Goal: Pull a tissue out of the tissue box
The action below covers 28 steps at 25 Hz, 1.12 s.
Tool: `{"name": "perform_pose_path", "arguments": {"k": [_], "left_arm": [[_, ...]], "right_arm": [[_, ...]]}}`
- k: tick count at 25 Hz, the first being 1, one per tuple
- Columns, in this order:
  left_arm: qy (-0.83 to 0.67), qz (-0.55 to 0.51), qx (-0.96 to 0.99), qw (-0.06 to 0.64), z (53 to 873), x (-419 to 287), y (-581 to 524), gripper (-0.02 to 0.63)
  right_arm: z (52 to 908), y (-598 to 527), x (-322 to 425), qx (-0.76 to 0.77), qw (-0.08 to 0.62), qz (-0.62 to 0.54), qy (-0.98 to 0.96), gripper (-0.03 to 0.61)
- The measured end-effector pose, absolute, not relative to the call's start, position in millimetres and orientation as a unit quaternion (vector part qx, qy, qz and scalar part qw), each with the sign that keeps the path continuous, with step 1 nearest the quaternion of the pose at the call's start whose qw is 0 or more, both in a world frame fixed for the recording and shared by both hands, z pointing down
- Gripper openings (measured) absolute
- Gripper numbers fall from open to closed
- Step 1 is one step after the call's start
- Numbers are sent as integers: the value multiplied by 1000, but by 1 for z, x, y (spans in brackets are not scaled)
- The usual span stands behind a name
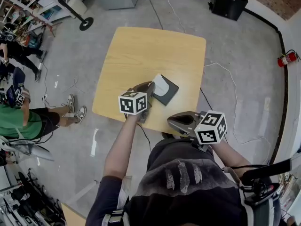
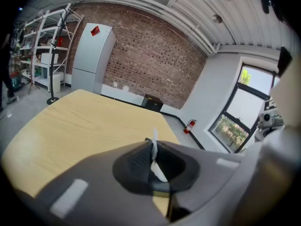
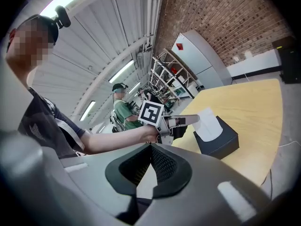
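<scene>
A dark tissue box (image 1: 170, 92) sits near the front edge of the wooden table (image 1: 146, 51), with a white tissue (image 1: 161, 85) standing out of its top. My left gripper (image 1: 151, 88) reaches the tissue from the left. In the left gripper view its jaws (image 2: 154, 146) are shut on a thin white strip of tissue (image 2: 155, 166). The right gripper view shows the left gripper (image 3: 196, 119) pinching the tissue's (image 3: 208, 125) upper edge above the box (image 3: 221, 142). My right gripper (image 1: 170, 121) hovers off the table's front edge, shut (image 3: 151, 147) with nothing in it.
A person in a green shirt (image 1: 21, 121) sits on the floor at the left. A black box (image 1: 229, 1) and a red fire extinguisher (image 1: 288, 58) stand by the far wall. Cables (image 1: 225, 74) trail over the floor to the right of the table.
</scene>
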<state>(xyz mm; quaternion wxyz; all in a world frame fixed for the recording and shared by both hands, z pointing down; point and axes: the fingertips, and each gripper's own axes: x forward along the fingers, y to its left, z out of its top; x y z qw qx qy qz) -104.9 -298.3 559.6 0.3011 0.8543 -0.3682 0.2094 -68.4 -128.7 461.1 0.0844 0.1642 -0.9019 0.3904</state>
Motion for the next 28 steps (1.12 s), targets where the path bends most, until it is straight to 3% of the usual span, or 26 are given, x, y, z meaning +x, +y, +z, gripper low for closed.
{"name": "perform_pose_path", "arguments": {"k": [28], "left_arm": [[-434,110,853,270,505,-155,-315,11]], "right_arm": [[466,-124,-73,149,96,385,-906,-6]]}}
